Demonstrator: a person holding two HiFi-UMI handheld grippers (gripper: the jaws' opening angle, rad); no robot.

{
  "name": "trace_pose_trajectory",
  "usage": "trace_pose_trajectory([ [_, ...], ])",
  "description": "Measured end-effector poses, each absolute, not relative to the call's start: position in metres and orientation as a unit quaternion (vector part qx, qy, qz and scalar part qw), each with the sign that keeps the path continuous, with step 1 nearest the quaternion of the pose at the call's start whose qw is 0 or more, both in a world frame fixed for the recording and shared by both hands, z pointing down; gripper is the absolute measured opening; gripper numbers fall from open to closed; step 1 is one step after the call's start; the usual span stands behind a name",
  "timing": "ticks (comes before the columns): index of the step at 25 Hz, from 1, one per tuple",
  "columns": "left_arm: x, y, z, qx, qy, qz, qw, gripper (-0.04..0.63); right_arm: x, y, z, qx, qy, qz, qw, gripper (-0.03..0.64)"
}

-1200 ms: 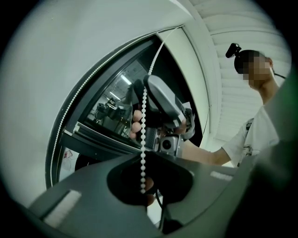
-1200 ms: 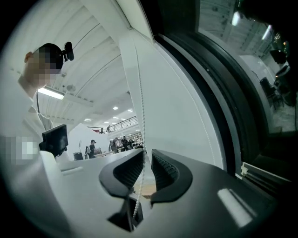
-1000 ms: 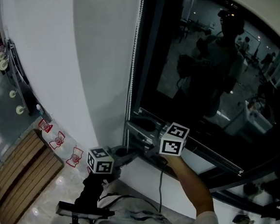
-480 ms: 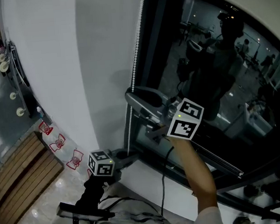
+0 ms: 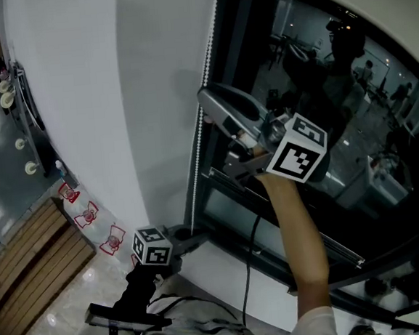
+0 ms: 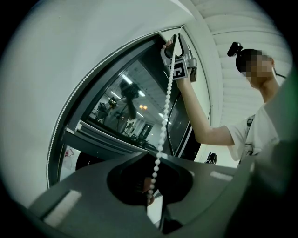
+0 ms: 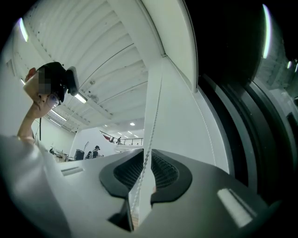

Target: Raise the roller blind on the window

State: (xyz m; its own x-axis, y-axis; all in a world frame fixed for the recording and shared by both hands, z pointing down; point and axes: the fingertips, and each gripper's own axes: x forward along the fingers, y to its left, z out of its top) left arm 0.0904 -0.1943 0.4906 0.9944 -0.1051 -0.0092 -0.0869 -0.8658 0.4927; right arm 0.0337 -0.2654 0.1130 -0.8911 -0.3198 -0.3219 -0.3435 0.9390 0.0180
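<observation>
Two grippers, one bead chain (image 5: 198, 157): the roller blind's pull cord, hanging down the left edge of the dark window (image 5: 333, 79). Pinches the chain with the left gripper (image 6: 151, 183) low down, near the window's bottom left corner, jaws closed tight on the beads. Holds the right gripper (image 7: 144, 183) higher up along that same left edge of the window, on a bare arm (image 5: 303, 242) reaching up from below the sill. Shows the right jaws partly apart and just now closing in, the chain running through the gap between them with neither pad pressing on it. Stretches the chain in a straight line from the lower gripper up to the upper one. Mirrors a lit room and a standing figure in the window glass. Gives no clear sight of the blind's fabric itself. Beyond, wooden slats (image 5: 36, 266) on the floor, well left of the window.
</observation>
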Motion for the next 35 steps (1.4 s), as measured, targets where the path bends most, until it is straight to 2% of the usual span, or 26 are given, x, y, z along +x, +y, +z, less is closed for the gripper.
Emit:
trace_pose_trajectory([
  [16, 0.090, -0.193, 0.494, 0.965, -0.051, -0.014, 0.257, -0.002, 0.031, -0.275, 0.053, -0.156, 0.970, 0.055, 0.176, 0.049],
  [19, 0.089, -0.194, 0.495, 0.965, -0.052, -0.015, 0.258, -0.002, 0.030, -0.275, 0.051, -0.161, 0.970, 0.053, 0.175, 0.017],
  [29, 0.089, -0.193, 0.497, 0.964, -0.053, -0.013, 0.262, -0.002, 0.038, -0.267, 0.055, -0.157, 0.970, 0.035, 0.185, 0.008],
  [35, 0.092, -0.191, 0.496, 0.964, -0.047, -0.012, 0.260, -0.002, 0.035, -0.260, 0.066, -0.164, 0.973, 0.042, 0.157, 0.008],
])
